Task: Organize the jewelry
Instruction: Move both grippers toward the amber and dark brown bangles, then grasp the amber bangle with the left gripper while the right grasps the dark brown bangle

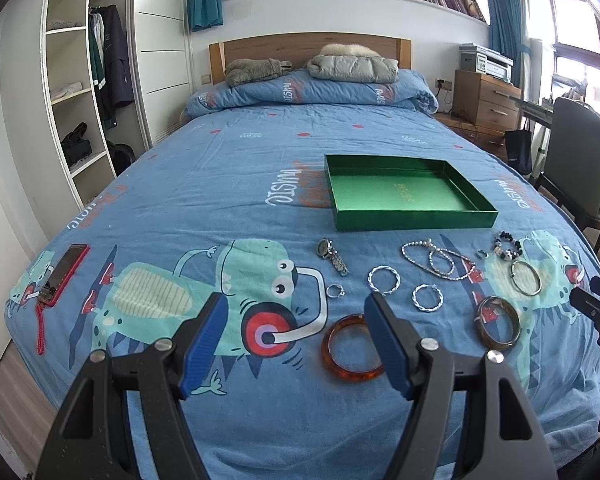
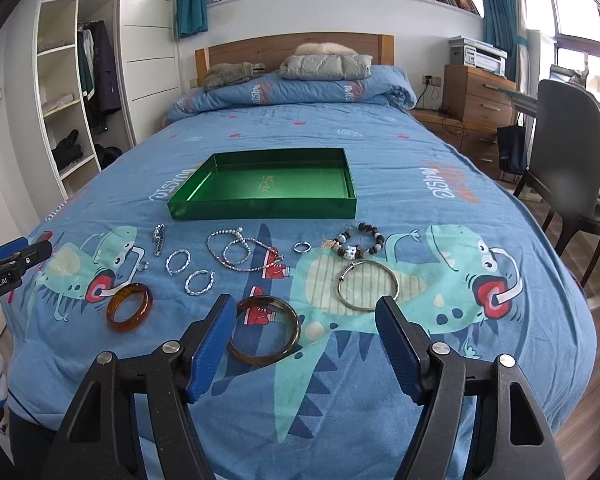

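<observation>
An empty green box (image 1: 416, 220) (image 2: 260, 210) lies on the blue bedspread. In front of it jewelry is spread out: a watch (image 1: 333, 256) (image 2: 159, 239), a small ring (image 1: 335, 291), two twisted silver hoops (image 1: 384, 279) (image 2: 178, 261), pearl necklaces (image 1: 440, 260) (image 2: 240, 252), a bead bracelet (image 1: 508, 246) (image 2: 360, 242), a silver bangle (image 1: 526, 278) (image 2: 367, 286), an amber bangle (image 1: 354, 348) (image 2: 129, 307) and a dark bangle (image 1: 499, 322) (image 2: 265, 330). My left gripper (image 1: 296, 344) is open, above the bed near the amber bangle. My right gripper (image 2: 306, 350) is open, near the dark bangle.
A red phone (image 1: 62, 274) lies at the bed's left edge. Folded quilt and pillows (image 1: 312, 88) are at the head. A chair (image 2: 568, 160) and wooden drawers (image 2: 476, 96) stand right of the bed; a wardrobe (image 1: 80, 92) stands left.
</observation>
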Available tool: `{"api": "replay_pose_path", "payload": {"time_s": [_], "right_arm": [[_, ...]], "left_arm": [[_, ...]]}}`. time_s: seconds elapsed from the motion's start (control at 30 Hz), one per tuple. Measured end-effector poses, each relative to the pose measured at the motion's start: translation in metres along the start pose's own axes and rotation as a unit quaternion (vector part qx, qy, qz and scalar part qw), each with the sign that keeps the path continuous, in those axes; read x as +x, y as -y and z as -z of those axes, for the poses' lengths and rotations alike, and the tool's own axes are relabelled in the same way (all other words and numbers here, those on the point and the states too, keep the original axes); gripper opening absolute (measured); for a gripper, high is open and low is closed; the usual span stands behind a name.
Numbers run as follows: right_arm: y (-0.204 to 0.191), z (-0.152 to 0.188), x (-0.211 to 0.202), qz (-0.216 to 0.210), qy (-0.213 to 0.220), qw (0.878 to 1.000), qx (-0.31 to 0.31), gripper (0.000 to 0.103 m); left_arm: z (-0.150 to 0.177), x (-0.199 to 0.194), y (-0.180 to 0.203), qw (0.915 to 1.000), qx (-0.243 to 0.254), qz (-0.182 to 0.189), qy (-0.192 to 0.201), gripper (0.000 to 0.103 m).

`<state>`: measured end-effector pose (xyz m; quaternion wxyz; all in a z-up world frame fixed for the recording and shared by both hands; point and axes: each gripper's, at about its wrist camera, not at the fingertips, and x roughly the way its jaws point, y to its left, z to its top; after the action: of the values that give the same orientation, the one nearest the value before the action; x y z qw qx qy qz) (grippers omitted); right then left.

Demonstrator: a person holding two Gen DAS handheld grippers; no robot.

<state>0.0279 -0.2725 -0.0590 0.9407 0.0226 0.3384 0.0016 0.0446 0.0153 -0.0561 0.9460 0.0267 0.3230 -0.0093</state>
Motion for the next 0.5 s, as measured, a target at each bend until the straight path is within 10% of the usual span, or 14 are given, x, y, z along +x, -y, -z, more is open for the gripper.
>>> {"api": "replay_pose_path", "payload": {"time_s": [0.5], "right_arm": [[0.0,0.021,0.079,-0.046,-0.081,0.996,0.008,0.042]], "left_arm": [[0.022,0.077,0.001,0.9962,-0.015,0.039,-0.076,0.068]]}}
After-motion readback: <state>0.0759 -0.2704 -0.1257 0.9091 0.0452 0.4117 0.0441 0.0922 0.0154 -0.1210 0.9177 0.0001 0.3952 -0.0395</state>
